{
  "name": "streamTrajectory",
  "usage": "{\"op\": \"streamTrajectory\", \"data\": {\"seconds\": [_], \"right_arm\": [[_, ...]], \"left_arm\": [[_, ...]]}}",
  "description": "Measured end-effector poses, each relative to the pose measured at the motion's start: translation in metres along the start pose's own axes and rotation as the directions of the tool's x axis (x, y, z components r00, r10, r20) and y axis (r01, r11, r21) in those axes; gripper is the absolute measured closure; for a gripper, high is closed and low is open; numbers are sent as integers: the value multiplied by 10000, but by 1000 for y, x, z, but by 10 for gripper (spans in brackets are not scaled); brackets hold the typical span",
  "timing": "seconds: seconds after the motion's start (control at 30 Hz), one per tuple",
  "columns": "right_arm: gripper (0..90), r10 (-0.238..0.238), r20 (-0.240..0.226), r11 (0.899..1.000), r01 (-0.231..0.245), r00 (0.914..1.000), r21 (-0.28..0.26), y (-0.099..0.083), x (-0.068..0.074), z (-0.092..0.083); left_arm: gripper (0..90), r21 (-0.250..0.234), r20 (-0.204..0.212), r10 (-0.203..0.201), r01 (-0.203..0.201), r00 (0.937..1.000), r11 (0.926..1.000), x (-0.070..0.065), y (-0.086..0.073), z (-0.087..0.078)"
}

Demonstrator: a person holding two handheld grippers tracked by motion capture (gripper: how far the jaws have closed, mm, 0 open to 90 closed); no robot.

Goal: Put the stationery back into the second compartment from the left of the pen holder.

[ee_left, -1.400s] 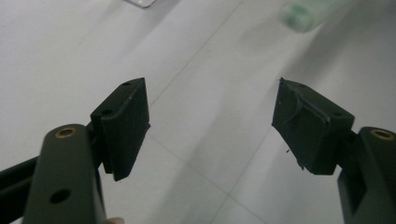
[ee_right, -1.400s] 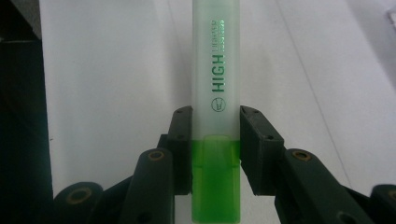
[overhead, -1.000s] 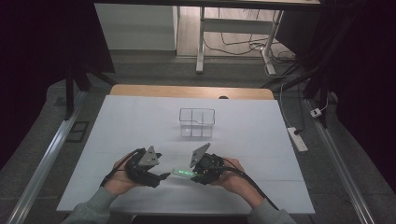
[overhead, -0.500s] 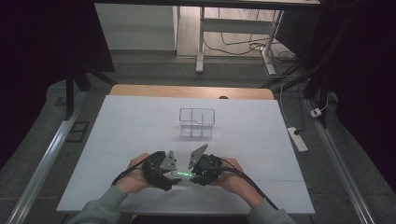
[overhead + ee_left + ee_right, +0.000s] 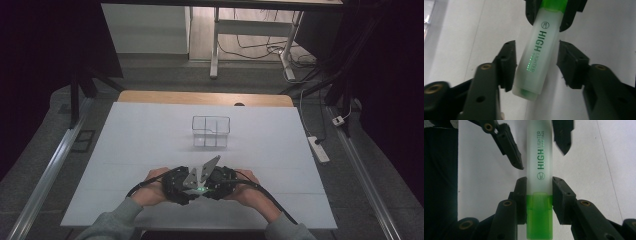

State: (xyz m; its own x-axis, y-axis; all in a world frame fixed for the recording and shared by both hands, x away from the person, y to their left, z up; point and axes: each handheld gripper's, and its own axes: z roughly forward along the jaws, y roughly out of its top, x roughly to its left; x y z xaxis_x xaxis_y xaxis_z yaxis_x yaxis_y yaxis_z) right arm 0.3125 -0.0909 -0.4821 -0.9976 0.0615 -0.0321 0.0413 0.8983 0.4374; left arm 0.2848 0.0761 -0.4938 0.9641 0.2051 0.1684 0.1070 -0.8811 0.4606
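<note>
Right gripper pinches the highlighter where the green cap meets the frosted barrel, a pad tight on each side. Cap end points back toward the right hand, barrel runs out toward the left gripper.

Left gripper: jaws have just been closing, with the barrel's free end between them. One pad sits right against the barrel or just touches it; the other stands clearly apart with a visible gap. Not a grip yet, so it counts as spread around the highlighter. Barrel lies slightly tilted between those jaws, its rounded end toward the left hand.

From the high view, both grippers meet at the near edge of the white table, near the middle, left gripper and right gripper tip to tip, green glint of the highlighter between them. Highlighter is held off the table surface, level.

Far from the hands, around table centre: a clear box with dividers, well apart from both grippers.
</note>
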Motion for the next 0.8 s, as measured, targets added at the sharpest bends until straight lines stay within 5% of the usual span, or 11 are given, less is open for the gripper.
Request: {"op": "streamTrajectory", "data": {"seconds": [0.1, 0.23, 0.37, 0.5, 0.6, 0.8], "right_arm": [[659, -52, -87, 9999, 53, 9999, 154, 0, 2, 0], [651, -437, -203, 9987, 432, 9988, -268, 1, -1, -2], [639, -309, -296, 9975, 290, 9991, -644, -1, -5, -5], [568, 322, -90, 9951, -329, 9994, -936, -4, -9, -13], [470, 1027, 256, 9811, -970, 9944, -1677, -7, -13, -22], [378, 2235, 837, 9321, -1878, 9711, -3096, -16, -21, -39]], "left_arm": [[574, 98, 192, 296, -298, 9994, 9995, -1, -1, 1], [629, 293, 243, 557, -564, 9982, 9980, -2, -2, 4], [651, -102, 315, 188, -185, 9993, 9998, -3, -4, 5], [654, -382, 114, -296, 300, 9995, 9988, 1, -9, 4], [654, -619, -102, -621, 614, 9980, 9962, 5, -13, 1], [654, -1036, -523, -1430, 1371, 9883, 9851, 16, -24, -8]]}}
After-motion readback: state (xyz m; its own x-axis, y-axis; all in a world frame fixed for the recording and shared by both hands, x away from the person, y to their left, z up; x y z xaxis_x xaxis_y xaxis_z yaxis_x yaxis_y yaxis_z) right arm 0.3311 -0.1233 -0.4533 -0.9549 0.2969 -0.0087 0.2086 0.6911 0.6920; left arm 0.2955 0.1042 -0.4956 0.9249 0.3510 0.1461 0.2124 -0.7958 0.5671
